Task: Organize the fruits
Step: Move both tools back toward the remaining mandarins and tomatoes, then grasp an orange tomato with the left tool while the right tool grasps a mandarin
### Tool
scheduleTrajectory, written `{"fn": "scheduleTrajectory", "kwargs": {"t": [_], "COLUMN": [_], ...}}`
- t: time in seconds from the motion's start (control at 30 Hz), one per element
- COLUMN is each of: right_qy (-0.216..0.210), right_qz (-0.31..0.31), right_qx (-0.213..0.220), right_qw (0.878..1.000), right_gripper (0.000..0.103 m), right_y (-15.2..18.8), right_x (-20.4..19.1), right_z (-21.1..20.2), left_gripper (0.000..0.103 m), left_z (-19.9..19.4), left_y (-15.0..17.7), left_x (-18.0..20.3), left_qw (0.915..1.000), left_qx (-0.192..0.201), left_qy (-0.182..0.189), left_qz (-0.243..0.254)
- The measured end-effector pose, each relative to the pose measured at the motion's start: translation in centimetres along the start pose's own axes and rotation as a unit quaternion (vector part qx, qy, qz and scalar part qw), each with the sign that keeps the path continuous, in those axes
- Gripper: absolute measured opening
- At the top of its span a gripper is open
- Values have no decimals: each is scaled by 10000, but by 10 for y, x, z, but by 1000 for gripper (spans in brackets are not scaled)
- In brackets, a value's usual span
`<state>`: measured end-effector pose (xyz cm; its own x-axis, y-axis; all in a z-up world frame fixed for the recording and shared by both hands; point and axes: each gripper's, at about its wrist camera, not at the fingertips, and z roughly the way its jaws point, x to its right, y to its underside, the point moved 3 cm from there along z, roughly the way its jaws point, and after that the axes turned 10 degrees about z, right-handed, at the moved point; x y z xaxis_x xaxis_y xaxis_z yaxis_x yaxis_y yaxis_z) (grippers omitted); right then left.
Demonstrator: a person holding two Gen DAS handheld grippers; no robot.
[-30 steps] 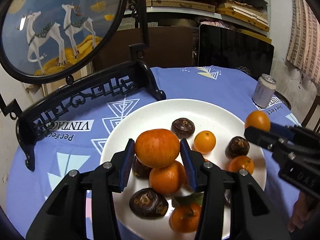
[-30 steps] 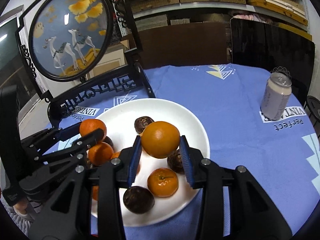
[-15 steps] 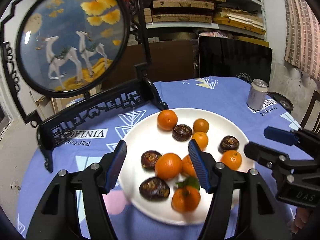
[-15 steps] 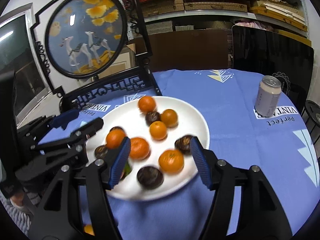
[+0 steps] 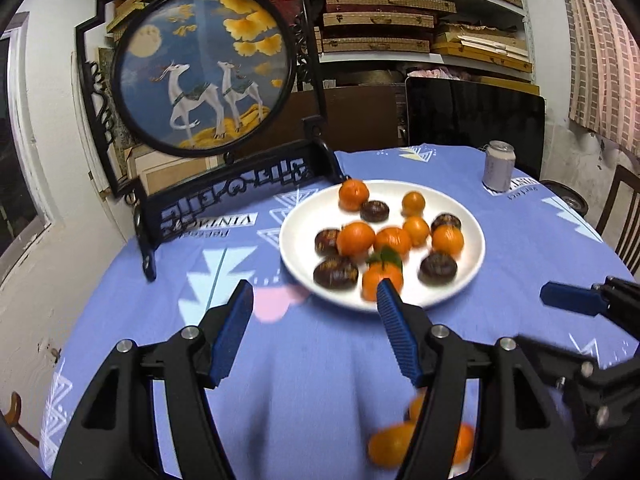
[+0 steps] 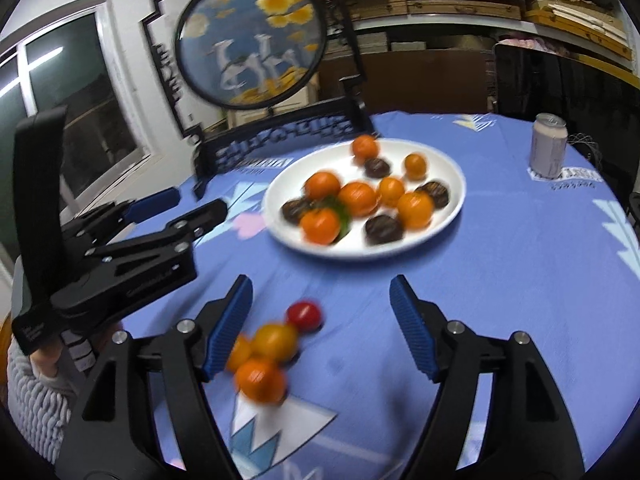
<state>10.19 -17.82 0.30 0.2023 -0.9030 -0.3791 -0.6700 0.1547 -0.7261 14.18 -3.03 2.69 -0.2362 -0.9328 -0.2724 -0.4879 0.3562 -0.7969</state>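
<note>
A white plate (image 5: 304, 264) (image 6: 452, 208) holds several oranges (image 5: 356, 238) (image 6: 322, 186) and several dark brown fruits (image 5: 335, 273) (image 6: 384, 229). My left gripper (image 5: 314, 294) is open and empty, hovering above the cloth in front of the plate. My right gripper (image 6: 320, 290) is open and empty, back from the plate. A loose cluster of oranges (image 6: 260, 378) (image 5: 390, 446) and one small red fruit (image 6: 305, 315) lies on the cloth near the front edge, between the right gripper's fingers. The left gripper shows at the left of the right wrist view (image 6: 176, 208).
The round table wears a blue patterned cloth (image 5: 312, 364) (image 6: 520, 280). A black-framed round deer screen (image 5: 202, 68) (image 6: 252, 40) stands at the back left. A drink can (image 5: 498, 166) (image 6: 549, 146) stands at the back right. Shelves and a dark chair back lie behind.
Both grippers let go of their oranges onto the plate, opened, and pulled back and up from the plate. The loose fruits near the front edge have come into view.
</note>
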Motion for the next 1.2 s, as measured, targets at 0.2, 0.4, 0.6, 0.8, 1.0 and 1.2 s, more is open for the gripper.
{"fn": "scheduleTrajectory", "kwargs": {"t": [0.2,0.4,0.6,0.8,1.0,1.2], "right_qy": [-182,-158,-180,-164,-284,-285], "right_qz": [-291,-509,-614,-569,-398,-361], "right_qx": [-459,-774,-976,-1035,-1184,-1136], "right_qw": [9984,9956,9932,9929,9918,9925], "right_gripper": [74,73,55,42,40,39], "right_y": [39,55,62,61,59,57], "right_x": [-21,-31,-35,-32,-27,-25], "right_z": [7,22,34,41,48,41], "left_gripper": [65,65,65,65,65,65], "left_z": [-14,-10,-7,-9,-12,-19], "left_y": [24,37,39,42,50,66], "left_x": [-1,-9,-11,-6,-5,-5], "left_qw": [10000,9996,9993,9994,9990,9971], "left_qx": [-57,-162,-203,-237,-289,-408], "left_qy": [-40,38,104,170,306,632], "left_qz": [-38,-233,-297,-161,-147,-130]}}
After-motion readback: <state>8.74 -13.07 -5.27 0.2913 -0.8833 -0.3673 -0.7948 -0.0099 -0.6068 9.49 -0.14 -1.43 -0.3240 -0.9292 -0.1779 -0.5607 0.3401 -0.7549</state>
